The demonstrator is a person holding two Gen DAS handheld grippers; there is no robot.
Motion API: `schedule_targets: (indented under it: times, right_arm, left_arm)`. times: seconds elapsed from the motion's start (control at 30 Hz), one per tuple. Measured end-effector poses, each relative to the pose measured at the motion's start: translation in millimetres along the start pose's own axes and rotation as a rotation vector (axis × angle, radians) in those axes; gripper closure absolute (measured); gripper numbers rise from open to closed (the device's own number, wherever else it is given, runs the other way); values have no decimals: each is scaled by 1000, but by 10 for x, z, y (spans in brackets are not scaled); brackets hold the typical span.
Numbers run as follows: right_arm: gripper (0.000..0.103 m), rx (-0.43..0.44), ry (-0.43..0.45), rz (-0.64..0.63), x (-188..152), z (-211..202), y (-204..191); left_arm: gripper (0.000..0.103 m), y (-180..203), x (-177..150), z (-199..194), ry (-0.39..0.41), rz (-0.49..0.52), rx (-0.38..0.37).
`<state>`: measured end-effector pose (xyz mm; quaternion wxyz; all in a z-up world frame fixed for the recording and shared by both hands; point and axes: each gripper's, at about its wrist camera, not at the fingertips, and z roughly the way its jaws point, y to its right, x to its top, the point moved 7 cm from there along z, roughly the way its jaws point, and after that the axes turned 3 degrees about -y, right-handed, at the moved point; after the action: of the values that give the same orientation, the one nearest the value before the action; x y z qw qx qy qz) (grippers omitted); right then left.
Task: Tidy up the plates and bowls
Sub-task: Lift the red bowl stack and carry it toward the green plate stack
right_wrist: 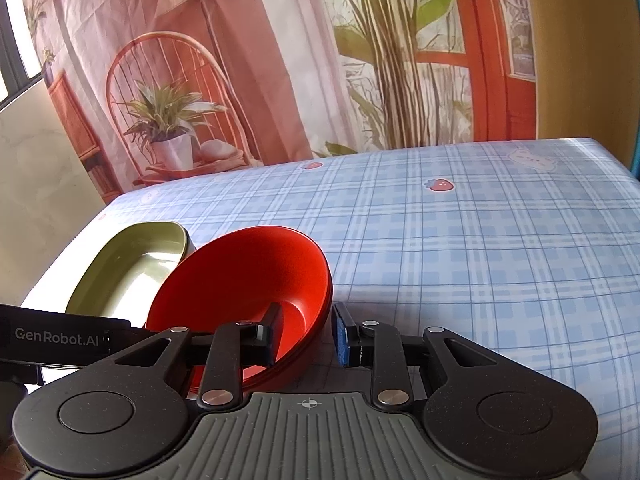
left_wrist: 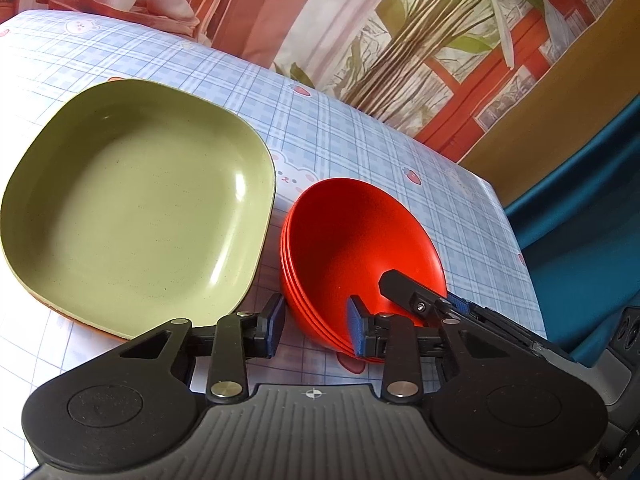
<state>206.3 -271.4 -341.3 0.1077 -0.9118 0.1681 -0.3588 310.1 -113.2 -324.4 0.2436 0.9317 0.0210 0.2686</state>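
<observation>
Right claw [right_wrist: 304, 334] jaws apart, straddling the near wall of the red bowls [right_wrist: 240, 280]: left finger inside the top bowl, right finger outside the rim, a gap showing at the outer pad. Not clamped. Left claw [left_wrist: 316, 326] wide, holding nothing; its right finger sits at the bowls' [left_wrist: 360, 236] near rim, left finger over bare cloth [left_wrist: 340, 140]. Bowls are nested in one stack. Green plate [left_wrist: 136, 200] just left of the stack, flat on the cloth, something orange under its near edge.
</observation>
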Motion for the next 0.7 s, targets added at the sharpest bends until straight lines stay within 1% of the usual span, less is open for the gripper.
schedule_targets:
  times: [0.33,0.7]
  right_arm:
    - [79,0,1,1,-37,-56,-22]
    - [79,-10,15,21,-99,-232,34]
  left_arm:
    - [68,20,-25,-17,-8,15,-1]
    - [68,104,-124,-73,-9,56,-10]
